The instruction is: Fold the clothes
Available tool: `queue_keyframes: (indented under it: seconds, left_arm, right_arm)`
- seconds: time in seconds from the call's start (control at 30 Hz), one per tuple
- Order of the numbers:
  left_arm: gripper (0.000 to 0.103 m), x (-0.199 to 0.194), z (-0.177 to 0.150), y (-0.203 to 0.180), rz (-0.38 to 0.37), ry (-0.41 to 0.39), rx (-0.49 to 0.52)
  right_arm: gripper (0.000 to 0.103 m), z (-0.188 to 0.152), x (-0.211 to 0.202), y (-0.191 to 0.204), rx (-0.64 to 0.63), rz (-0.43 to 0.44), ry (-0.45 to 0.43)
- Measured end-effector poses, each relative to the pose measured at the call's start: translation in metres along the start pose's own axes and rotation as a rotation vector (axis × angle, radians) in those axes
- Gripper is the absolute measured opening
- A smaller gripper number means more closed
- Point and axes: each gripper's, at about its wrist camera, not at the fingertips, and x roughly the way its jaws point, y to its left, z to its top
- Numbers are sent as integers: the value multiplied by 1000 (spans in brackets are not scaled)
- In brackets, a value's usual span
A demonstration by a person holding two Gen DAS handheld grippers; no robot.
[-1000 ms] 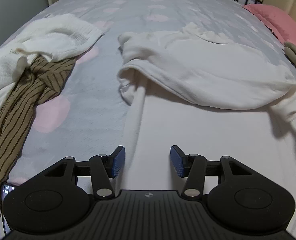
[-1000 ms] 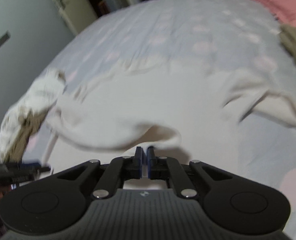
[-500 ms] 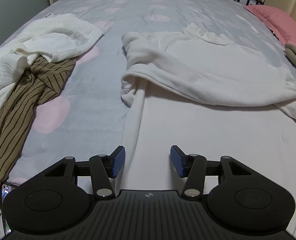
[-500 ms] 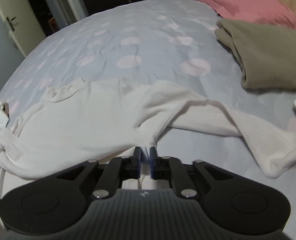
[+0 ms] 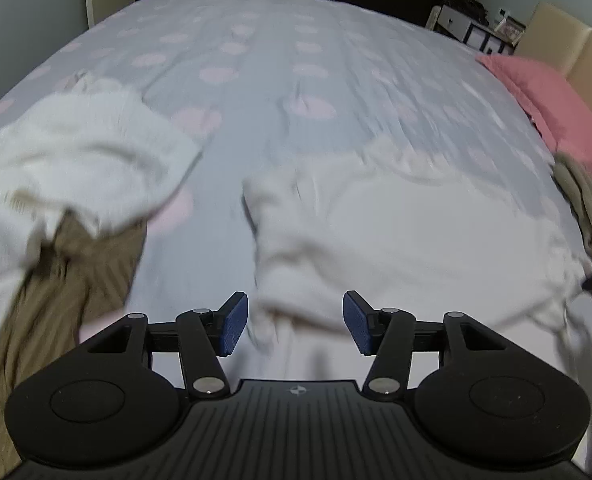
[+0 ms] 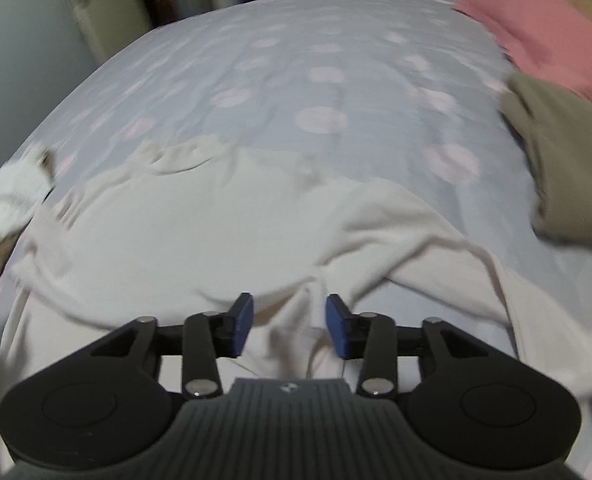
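A cream long-sleeved top (image 5: 396, 232) (image 6: 199, 232) lies folded over itself across the spotted grey bedspread (image 5: 279, 64) (image 6: 296, 80). My left gripper (image 5: 293, 326) is open just above the top's left folded edge, with cloth below the gap between its blue pads. My right gripper (image 6: 289, 330) is open too, and a raised fold of the same top stands between its fingers untouched. One sleeve (image 6: 488, 280) trails off to the right. Both views are blurred by motion.
A pile of white knit fabric (image 5: 67, 168) over a brown striped garment (image 5: 55, 304) lies at the left. A folded olive garment (image 6: 568, 168) (image 5: 588, 204) and a pink pillow (image 6: 536, 36) (image 5: 552, 96) sit at the right. Shelving stands beyond the bed's far corner.
My right gripper has opened and let go of the top's fold. My left gripper has moved forward toward the top's left edge, still open. The top has settled flatter.
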Motion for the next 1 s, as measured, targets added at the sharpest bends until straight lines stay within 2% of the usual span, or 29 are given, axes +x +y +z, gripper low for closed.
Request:
queue_keyframes:
  seconds: [0.07,0.17,0.23,0.3,0.43,0.47,0.5,0.53,0.57,0.6,0.63,0.67,0.8,0.93,1.0]
  left_arm:
    - [51,16,18,8,4,-5,-18]
    - [51,42,37,19,-16,13,-81]
    - [51,58,44,26,-21,26,-118]
    - [51,72,47,31,-13,44,-136]
    - [48,96,48,38,-8,76,-153]
    - [45,98,48,38,-12,78,-152]
    - [42,99,48,38,-12,75,-151]
    - [33,100,48,37,-11,71,-151]
    - [20,100,47,36,-14,65,-147]
    - [13,99,47,36,-20,58,-140]
    - [7,98,47,35,-27,50,-134]
    - [5,95,47,34,-27,40,-125]
    - [4,82,53,32,-15,-27,-109]
    - [4,67,64,38,3,-113,-144]
    - [4,67,68,38,2,-125,-166]
  right_arm:
    - [49,5,-1,-1,-60,6,-17]
    - [49,10,3,-9,-85,28,-12]
    - [51,12,4,-17,-79,45,-2]
    - [60,11,7,-26,-69,47,3]
    - [59,4,28,-45,10,25,42]
    - [56,1,35,-50,41,30,48]
    - [46,-1,41,-54,73,38,53]
    - [37,-2,46,-57,111,55,58]
    - [13,-2,50,-59,150,76,65]
    - [10,-1,49,-60,179,93,57]
    - [9,1,48,-59,202,109,43]
    - [7,4,45,-59,209,106,28]
    - [6,18,31,-57,205,62,-35]
    - [6,32,18,-56,200,18,-98]
    - [6,39,16,-57,208,-8,-121]
